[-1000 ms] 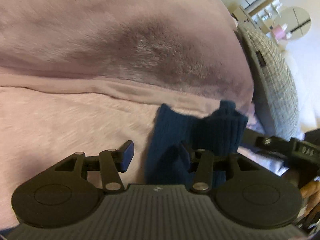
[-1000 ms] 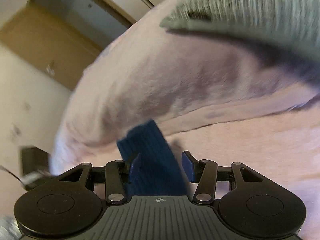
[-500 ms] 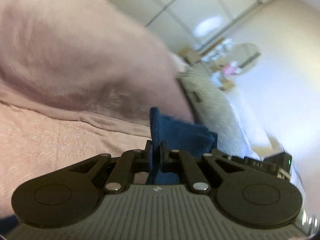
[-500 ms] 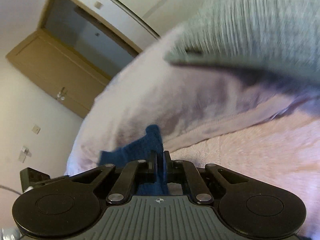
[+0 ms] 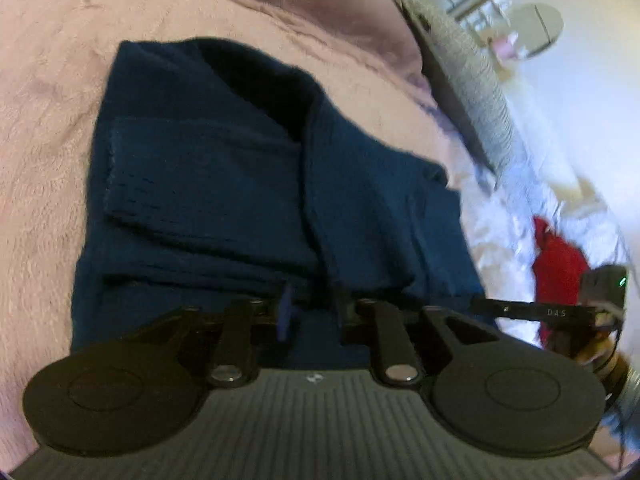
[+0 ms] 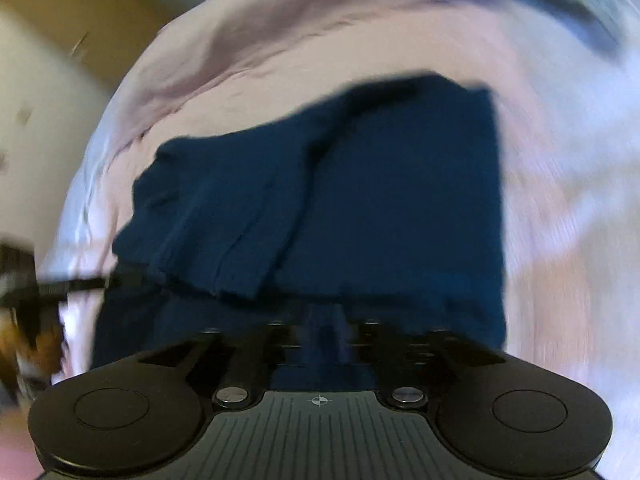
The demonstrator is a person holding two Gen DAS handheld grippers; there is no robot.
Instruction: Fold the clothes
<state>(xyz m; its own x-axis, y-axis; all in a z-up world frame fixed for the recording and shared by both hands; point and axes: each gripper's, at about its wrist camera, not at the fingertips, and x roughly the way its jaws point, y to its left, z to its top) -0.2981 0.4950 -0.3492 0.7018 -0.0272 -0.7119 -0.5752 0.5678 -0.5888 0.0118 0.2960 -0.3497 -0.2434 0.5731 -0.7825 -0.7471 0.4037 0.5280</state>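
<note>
Left gripper (image 5: pixel 310 312) stands slightly parted over the near edge of the navy knit garment (image 5: pixel 224 184), apparently let go. Right gripper (image 6: pixel 325 330) is blurred; I cannot tell whether it grips. The garment lies folded in layers on the pink blanket (image 5: pixel 44 92) of the bed. A finger snagging the loose top layer while withdrawing could drag the fold open.

Dark blue knit garment (image 5: pixel 224 184) lies folded on the bed in front of me, in several layers. From my left wrist view, a ribbed cuffed panel sits on top at the left, and a deep crease runs down the middle. From my right wrist view, blurred, the garment (image 6: pixel 392 200) shows one straight right edge and a rumpled ribbed left side.
</note>
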